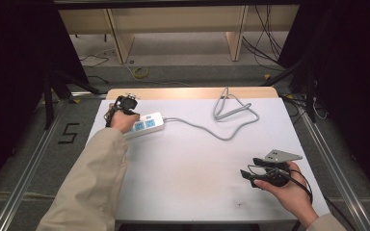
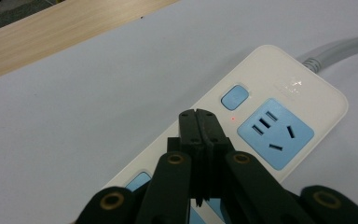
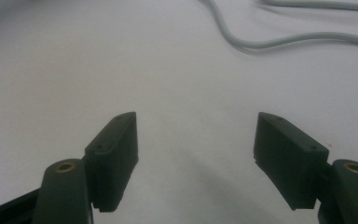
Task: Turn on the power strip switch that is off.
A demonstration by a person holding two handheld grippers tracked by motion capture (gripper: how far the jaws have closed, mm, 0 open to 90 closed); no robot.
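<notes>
1. Your left gripper (image 2: 199, 116) has its jaws pressed tight together, with nothing between them. It hangs right over the white power strip (image 1: 147, 124).
2. The power strip lies flat near the far left side of the table (image 1: 197, 168). Its grey cord (image 1: 221, 126) runs off to the right in loose loops.
3. The tips of your left gripper are just beside the little blue button (image 2: 234, 97). A tiny red light (image 2: 233, 118) glows near it, so I think the strip is switched on.
4. Nothing is plugged into the blue socket (image 2: 276, 133).
5. Your right gripper (image 3: 196, 154) has its jaws wide apart and holds nothing. It waits over the bare table, well apart from the strip.
6. I think the button press is the step in hand. I cannot tell if it is done yet.
</notes>
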